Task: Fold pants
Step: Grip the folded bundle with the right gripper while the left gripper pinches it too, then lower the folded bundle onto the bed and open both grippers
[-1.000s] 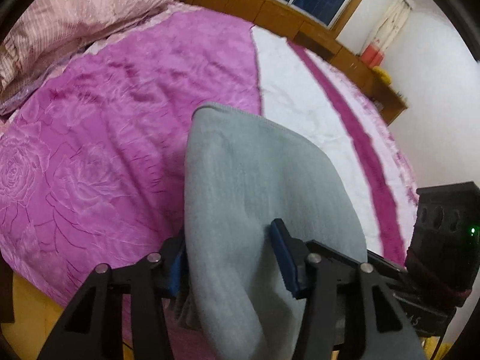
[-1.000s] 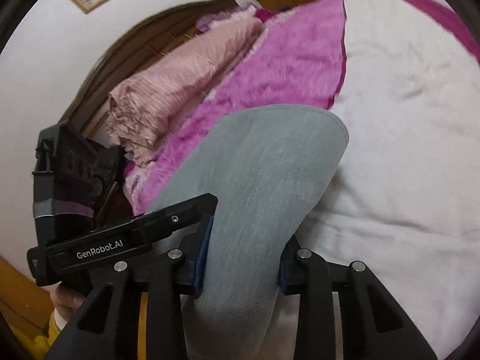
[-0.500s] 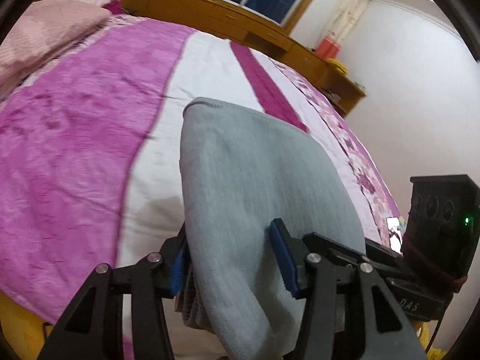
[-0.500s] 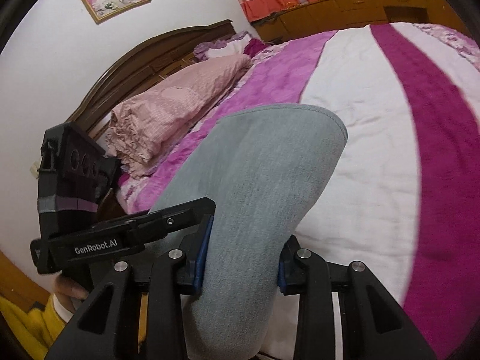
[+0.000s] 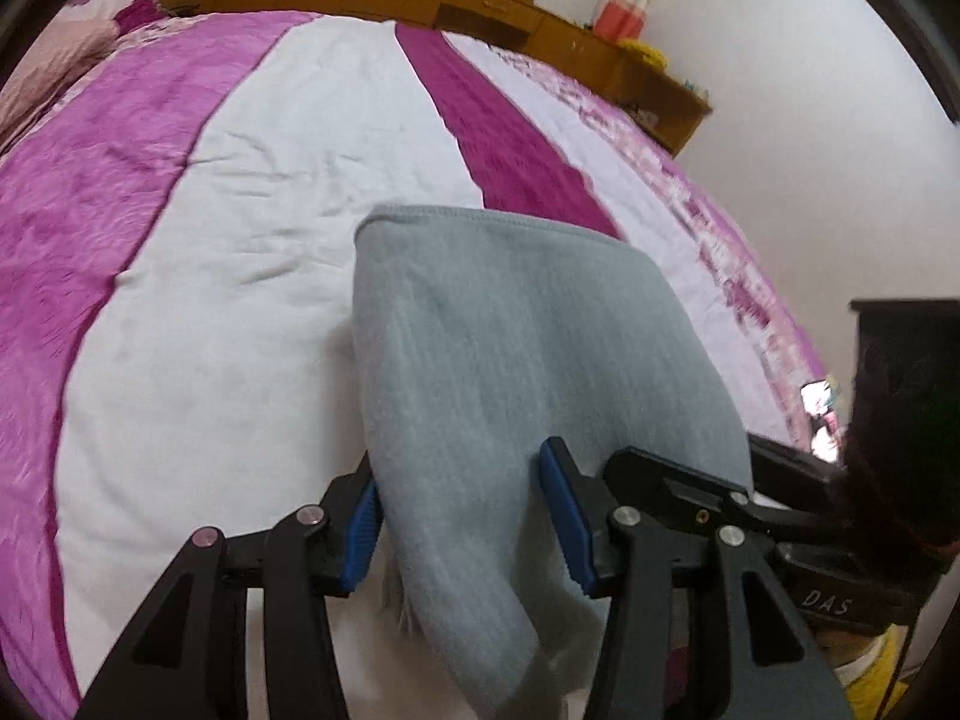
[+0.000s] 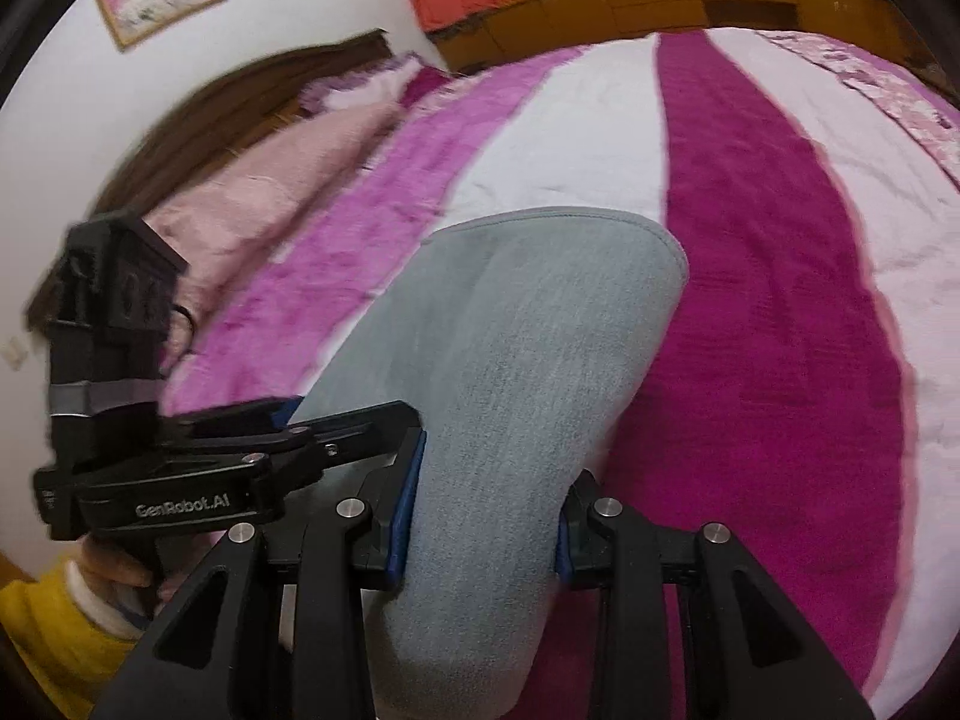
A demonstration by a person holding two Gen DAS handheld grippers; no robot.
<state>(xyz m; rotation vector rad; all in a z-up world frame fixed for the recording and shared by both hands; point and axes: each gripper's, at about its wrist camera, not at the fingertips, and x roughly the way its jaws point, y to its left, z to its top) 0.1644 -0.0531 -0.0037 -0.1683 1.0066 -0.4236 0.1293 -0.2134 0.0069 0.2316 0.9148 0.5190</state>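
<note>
The folded grey pants [image 5: 510, 372] are a thick bundle held off the bed between both grippers. In the left wrist view my left gripper [image 5: 459, 525] is shut on one end of the bundle, its blue pads pressing the cloth from both sides. In the right wrist view my right gripper [image 6: 483, 501] is shut on the other end of the grey pants [image 6: 510, 360]. The left gripper's body [image 6: 180, 462] shows at the left of that view, a hand in a yellow sleeve [image 6: 54, 636] under it. The bundle's folded edge points away over the bed.
Under the pants lies the bed [image 5: 240, 240] with a blanket in pink, white and dark magenta stripes. Pink pillows [image 6: 270, 192] and a wooden headboard [image 6: 198, 96] are at the far left. A wooden cabinet [image 5: 420, 0] runs under the window. A white wall [image 5: 810, 120] stands on the right.
Both grippers have carried the pants sideways across the bed, from over the pink part to over the white and dark magenta stripes. Both grips are unchanged.
</note>
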